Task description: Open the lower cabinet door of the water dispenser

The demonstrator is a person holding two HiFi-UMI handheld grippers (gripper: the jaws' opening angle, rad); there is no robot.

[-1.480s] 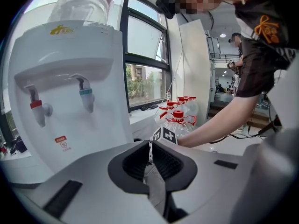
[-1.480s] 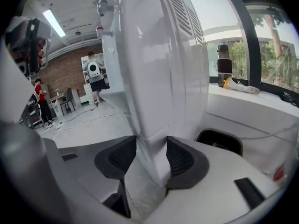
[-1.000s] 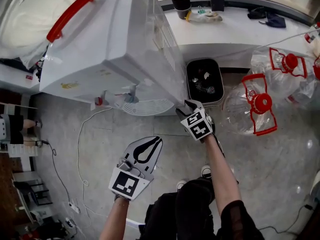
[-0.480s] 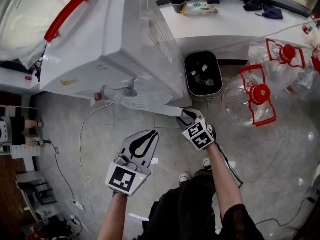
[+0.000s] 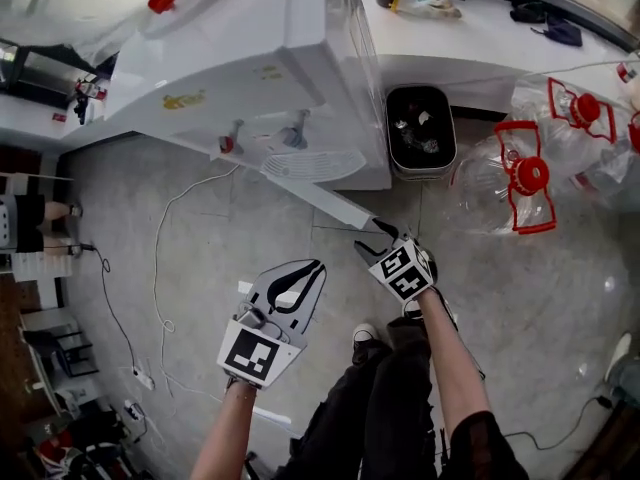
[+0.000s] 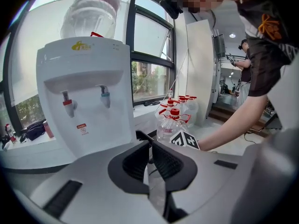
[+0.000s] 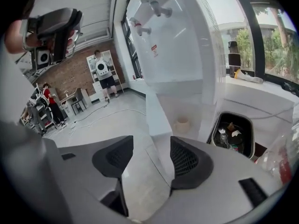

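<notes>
The white water dispenser (image 5: 270, 58) stands at the upper left, its taps (image 6: 84, 99) facing me. Its lower cabinet door (image 5: 330, 203) is swung out over the floor. My right gripper (image 5: 372, 238) is at the door's free edge. In the right gripper view the door (image 7: 156, 115) runs out from between the jaws, which are opening, and the pads stand clear of it. The open cabinet (image 7: 187, 111) holds a small pale cup (image 7: 183, 124). My left gripper (image 5: 315, 268) hovers over the floor in front of the dispenser, shut and empty.
A black bin (image 5: 420, 133) with rubbish stands right of the dispenser. Large clear water bottles with red handles (image 5: 510, 183) lie on the floor at the right. A white cable (image 5: 160, 268) trails over the floor at the left. A white counter (image 5: 480, 38) runs along the back.
The cabinet door has swung further out from the dispenser. My right gripper came back toward me along with it, and its jaws stand wider. The left gripper shifted a little.
</notes>
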